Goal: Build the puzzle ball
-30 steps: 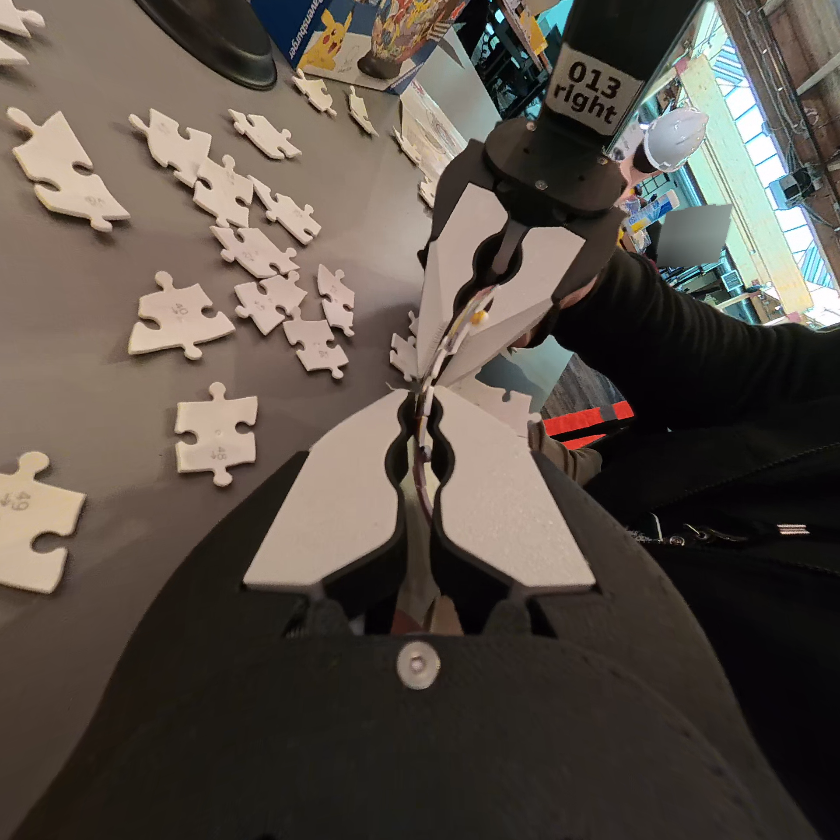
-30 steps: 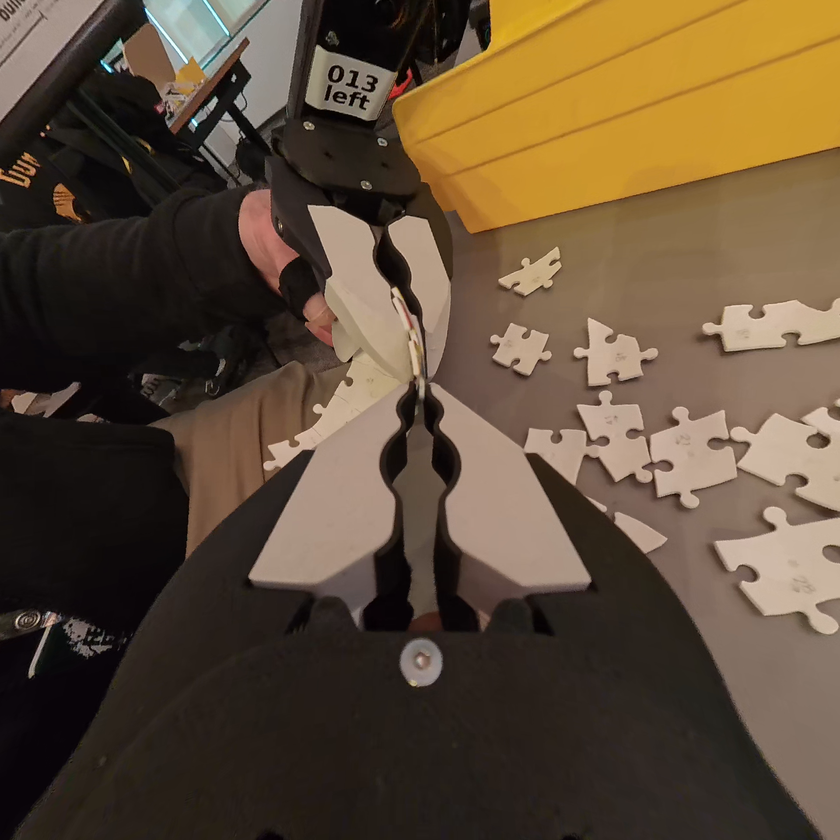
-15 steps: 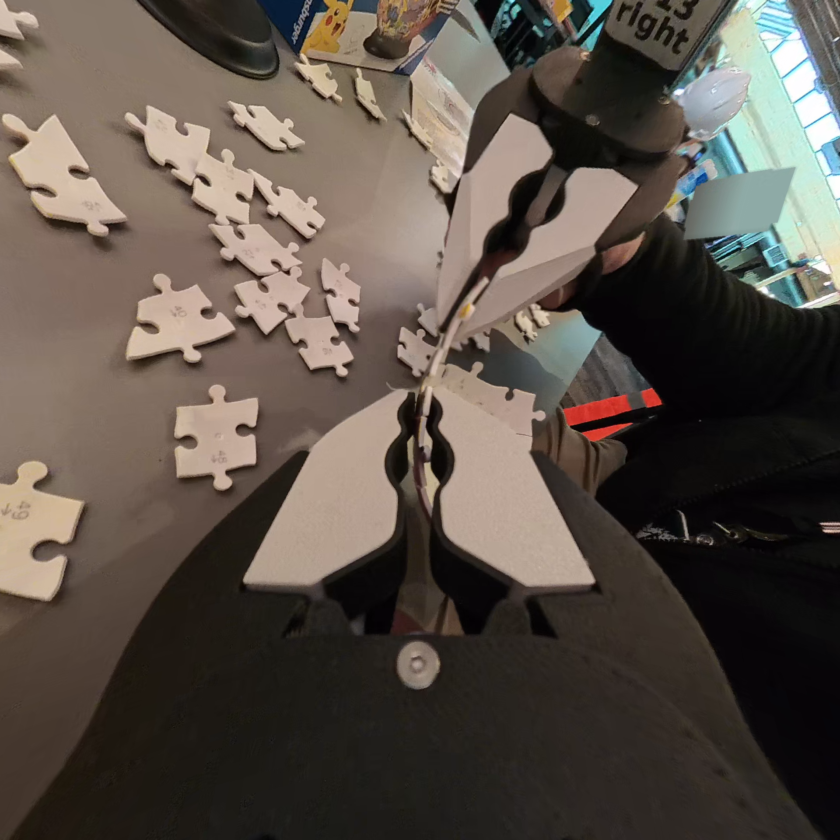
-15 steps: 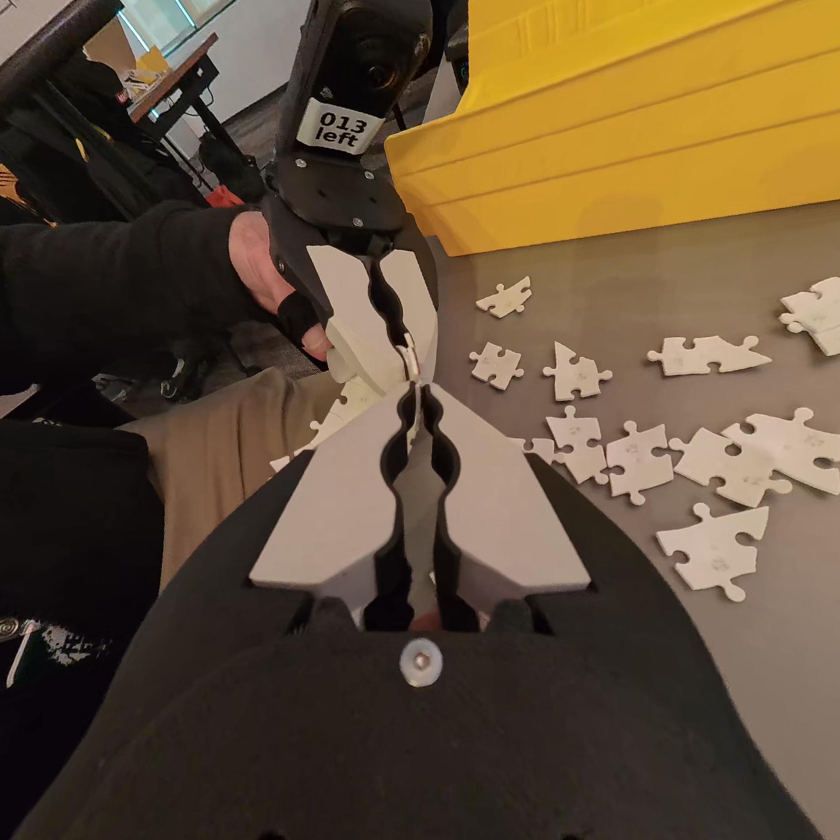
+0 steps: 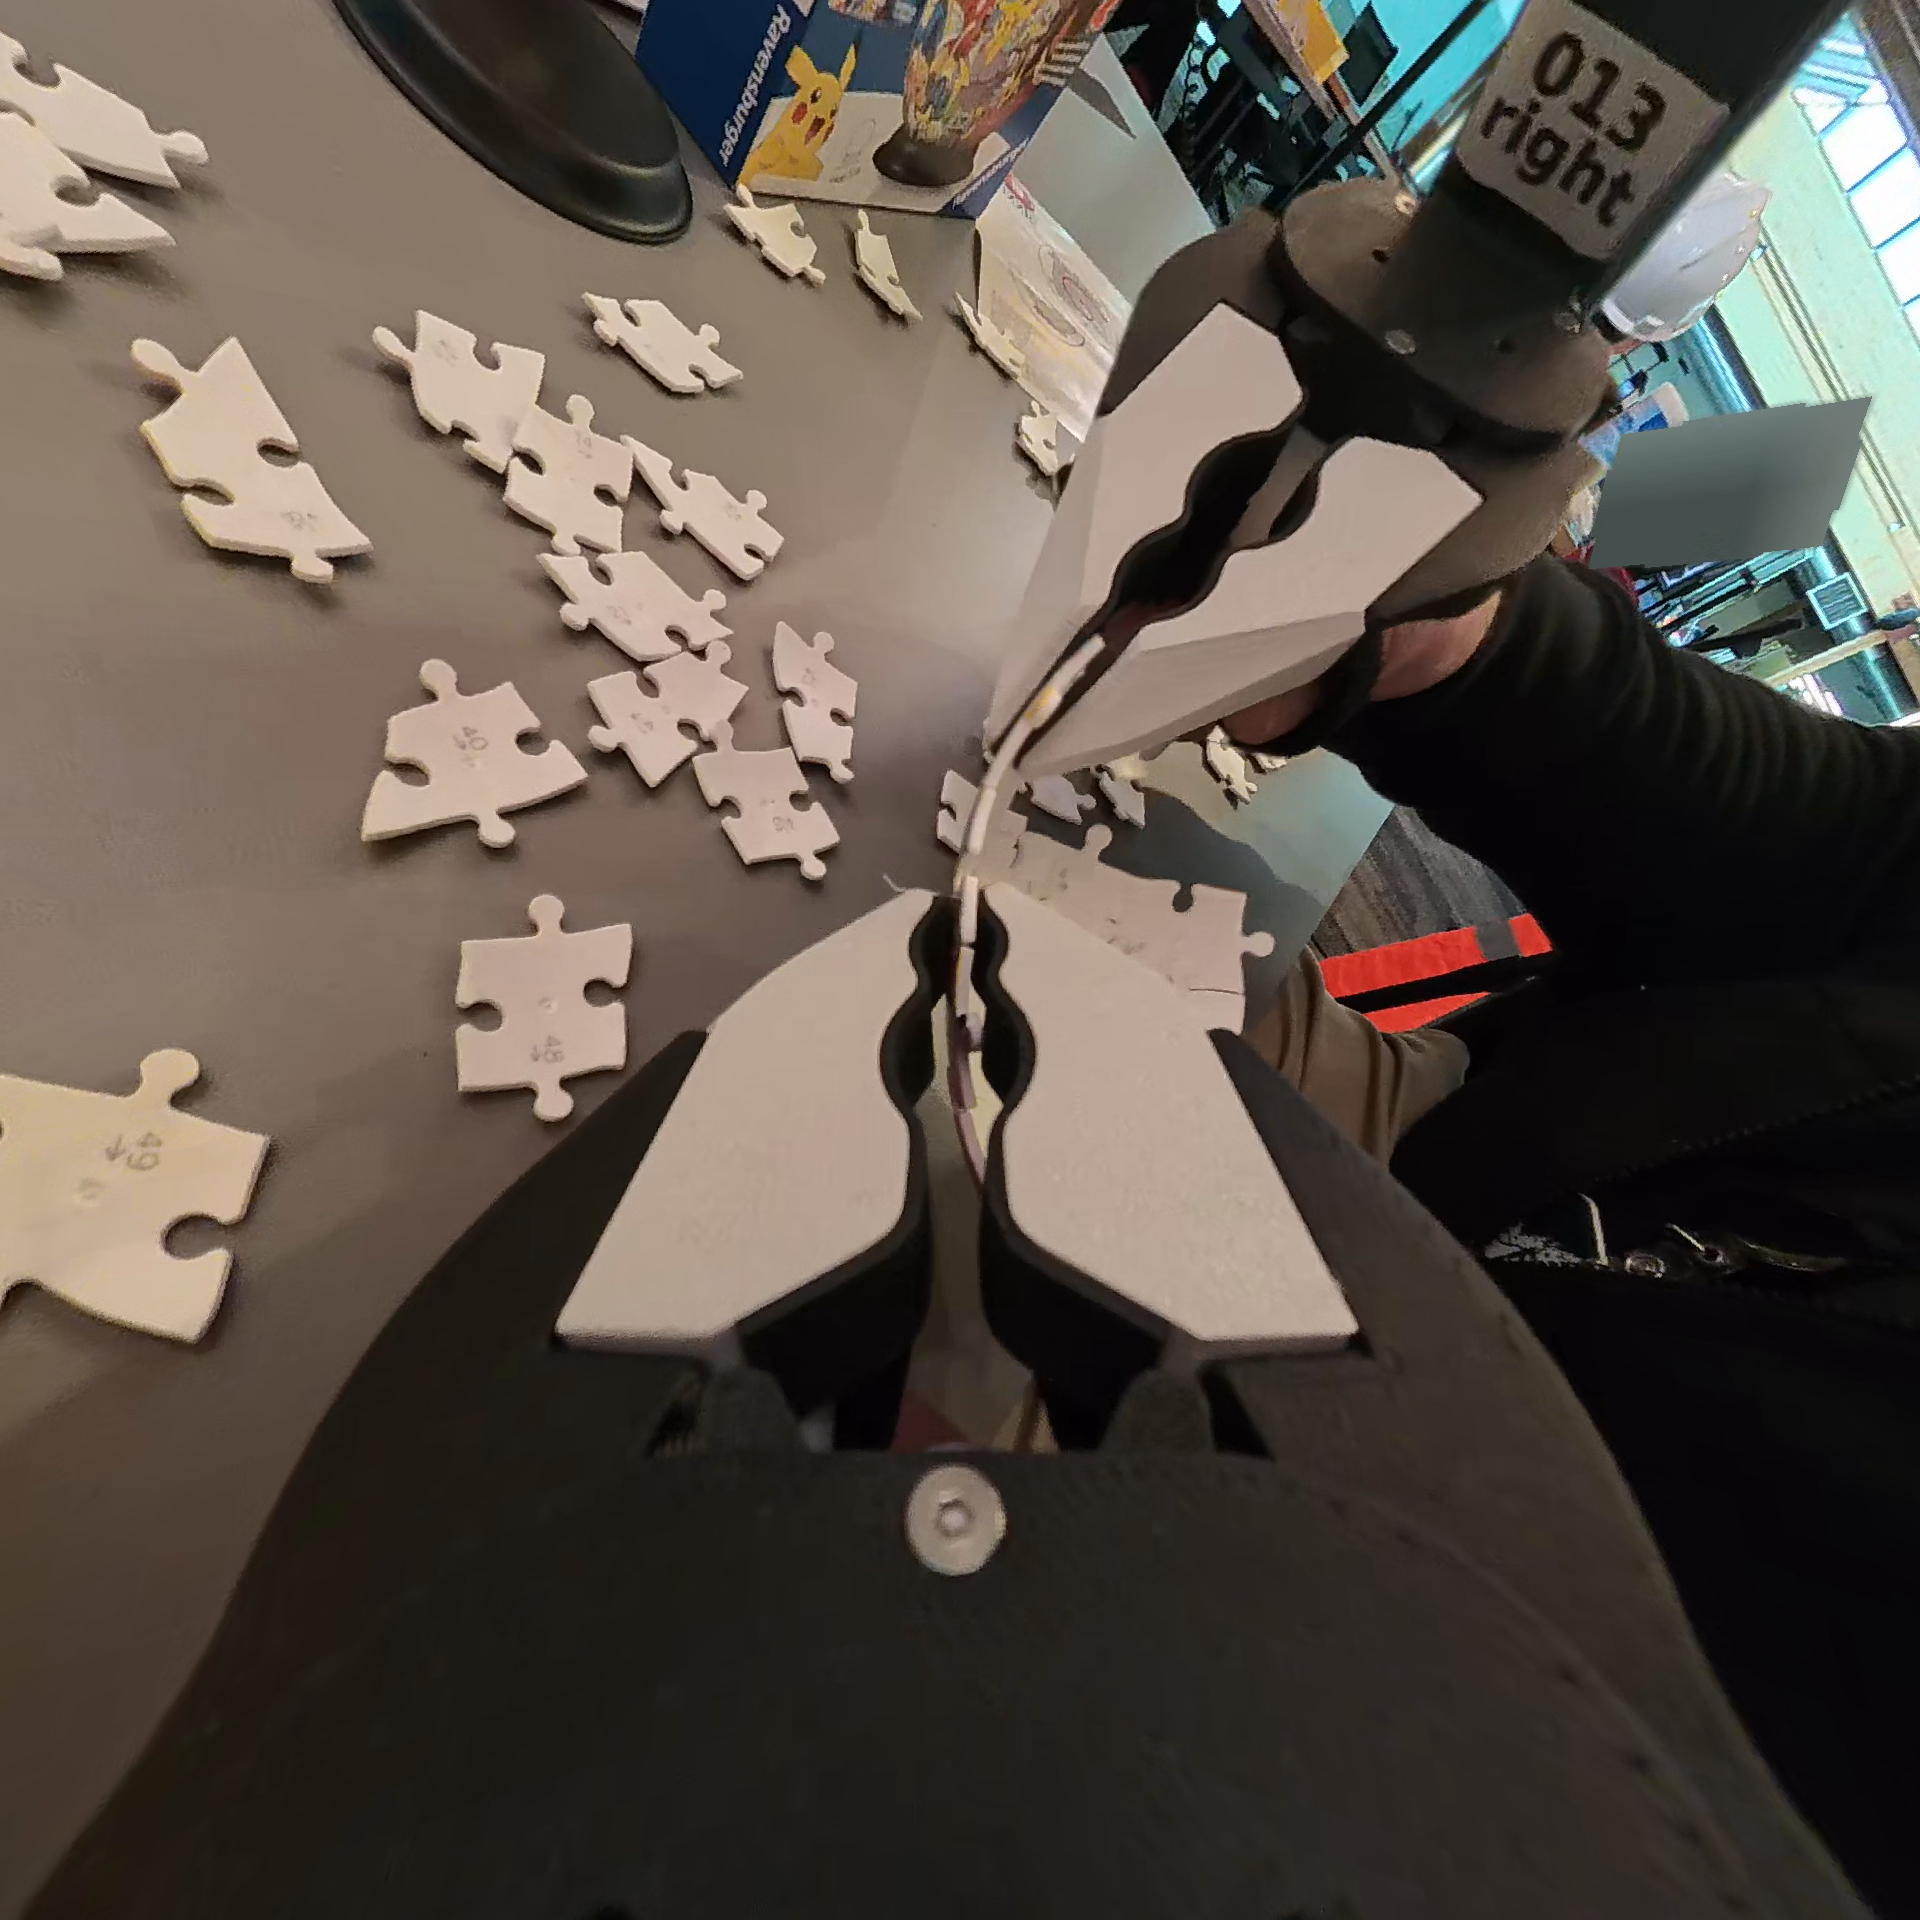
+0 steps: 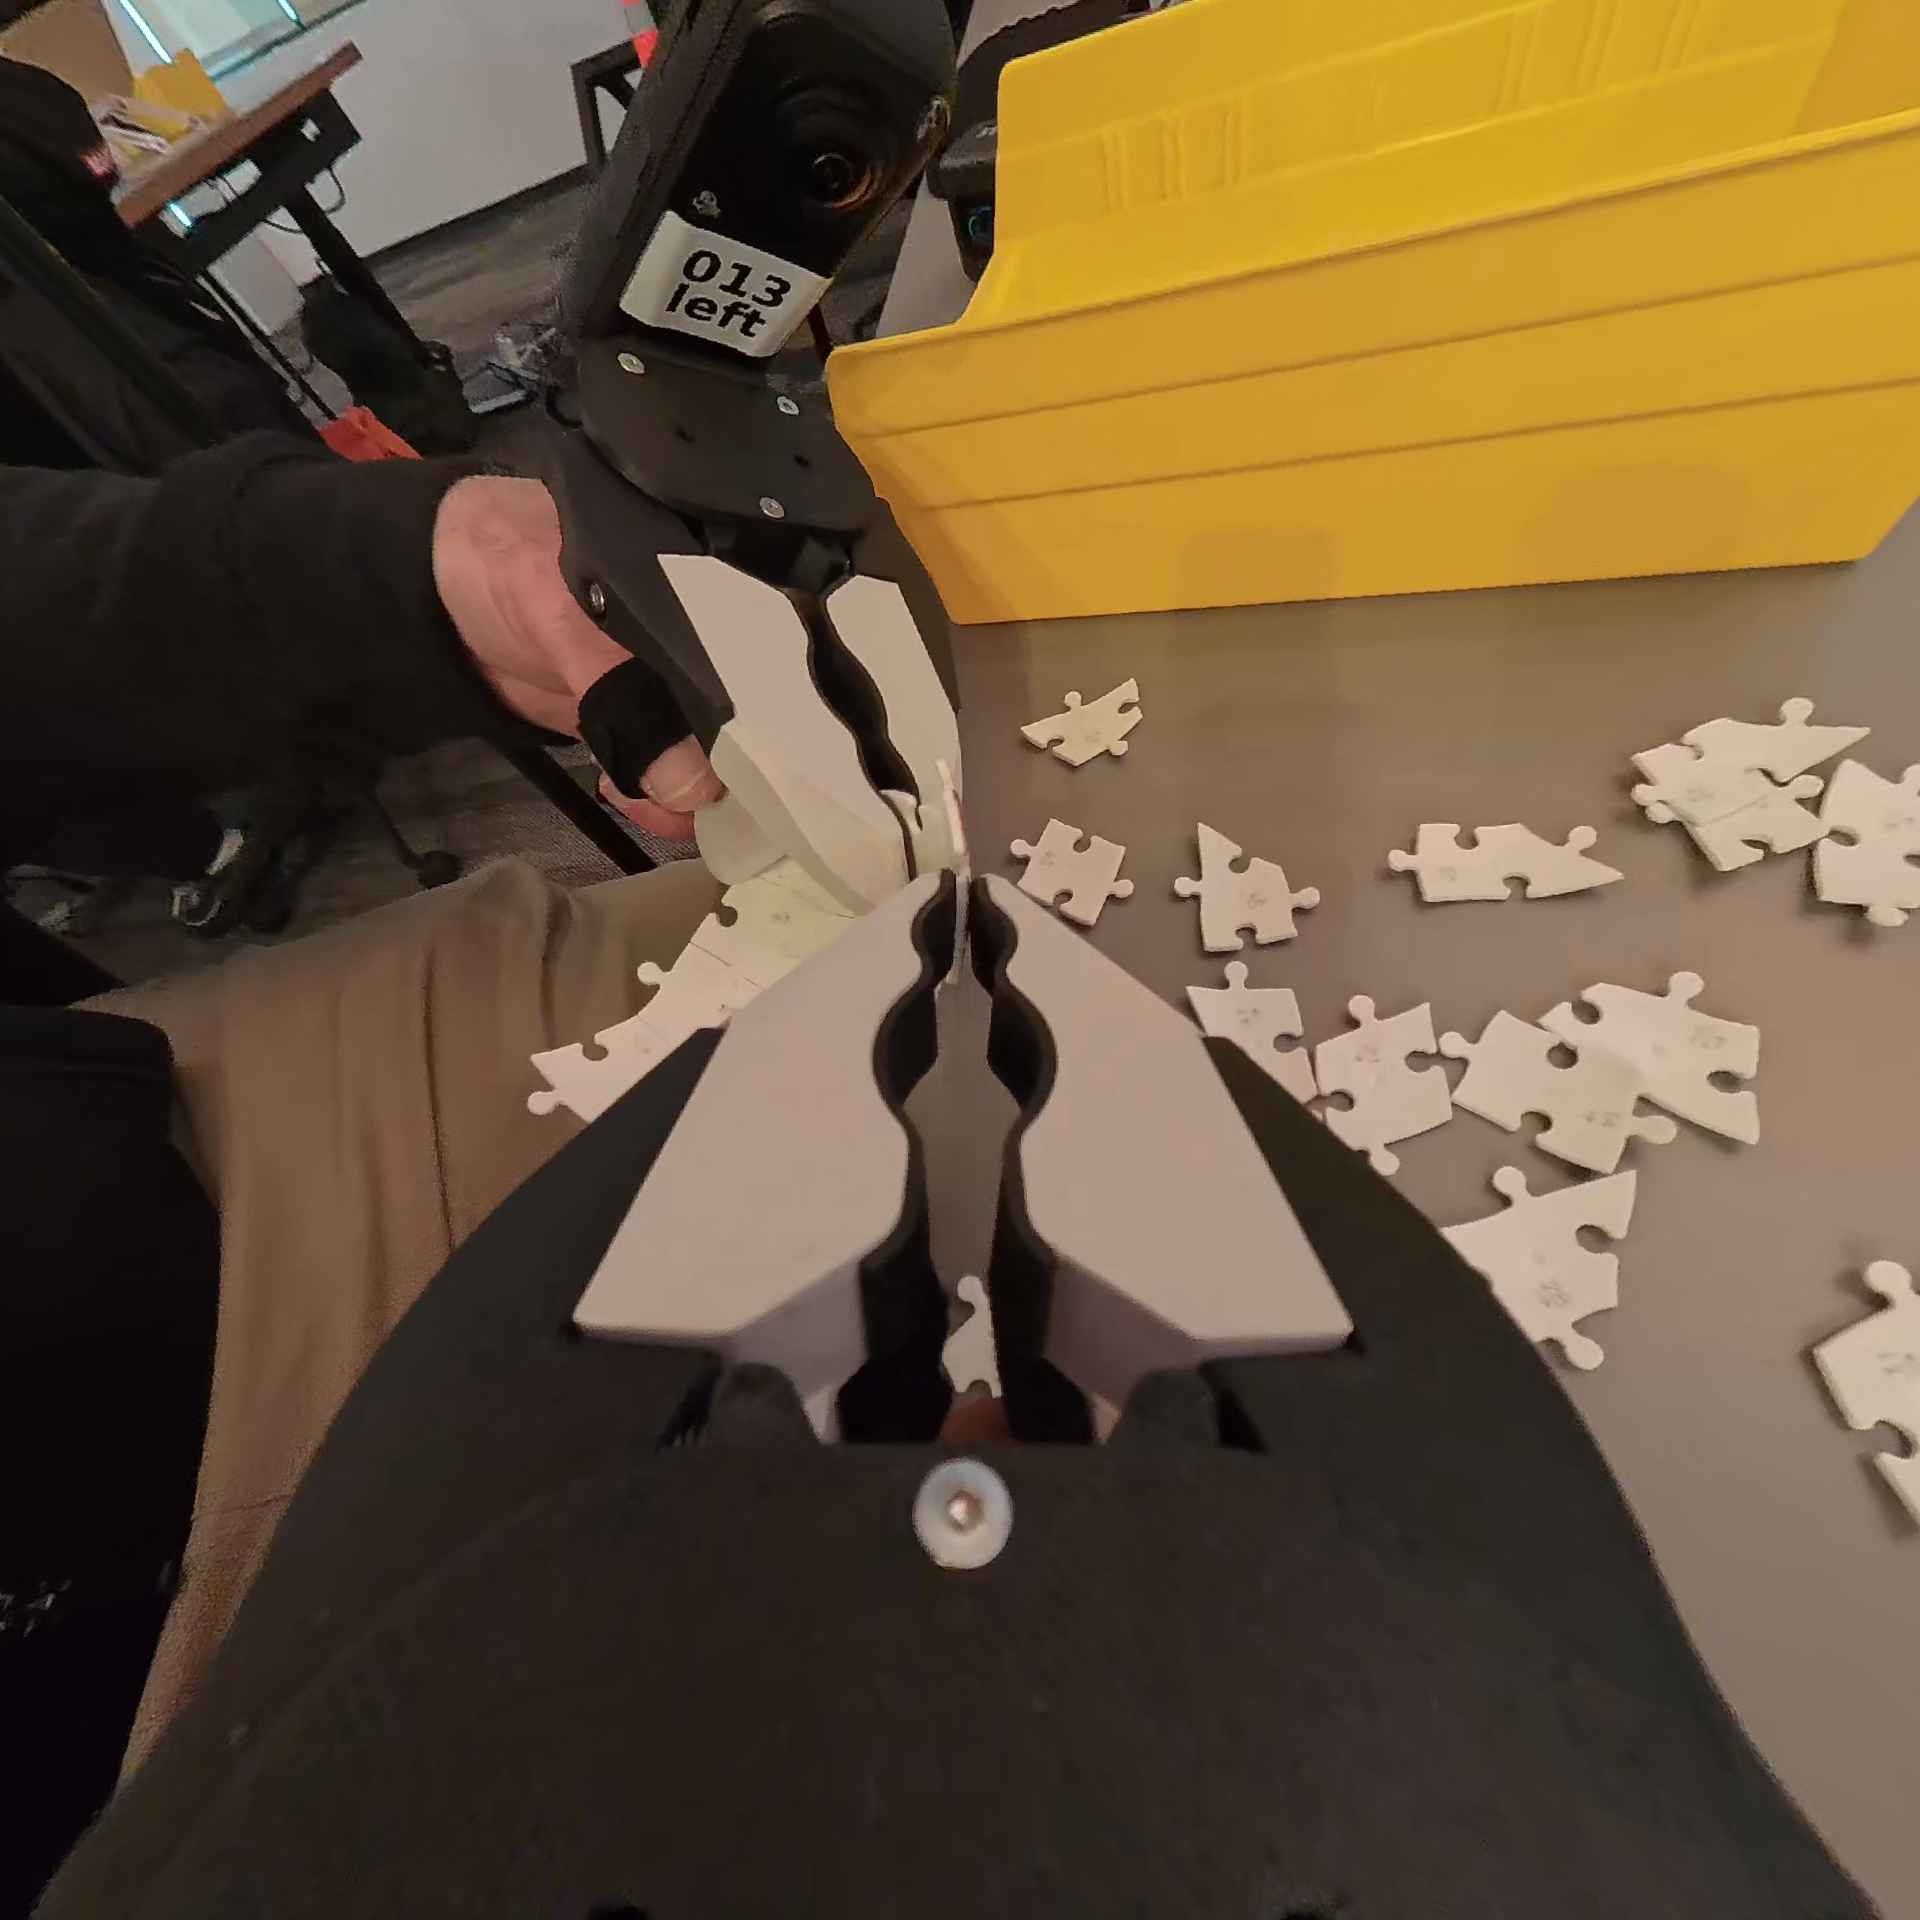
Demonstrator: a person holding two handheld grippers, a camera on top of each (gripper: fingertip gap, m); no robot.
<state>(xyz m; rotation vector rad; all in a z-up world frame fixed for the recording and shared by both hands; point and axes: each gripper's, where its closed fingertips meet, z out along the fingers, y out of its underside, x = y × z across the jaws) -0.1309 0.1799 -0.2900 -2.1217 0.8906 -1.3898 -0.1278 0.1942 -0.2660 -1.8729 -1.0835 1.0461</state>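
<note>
Pieces meet edge-on in mid-air: my left gripper (image 5: 961, 914) is clenched on 1 curved piece (image 5: 971, 997), my right gripper (image 6: 961, 894) on another (image 6: 954, 935), tips nearly touching above the tabletop (image 5: 208, 935) edge. Loose white pieces (image 5: 540, 1008) lie from 9 to 12 o'clock. I judge them light, thin, stiff and slippery; hold near the body, leaving tabs free.

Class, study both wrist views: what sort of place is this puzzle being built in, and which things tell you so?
Probably an indoor workshop or lab rather than a home. A yellow storage bin stands on the grey table, a white hard hat sits behind, and other desks stand on a carpeted floor.
</note>
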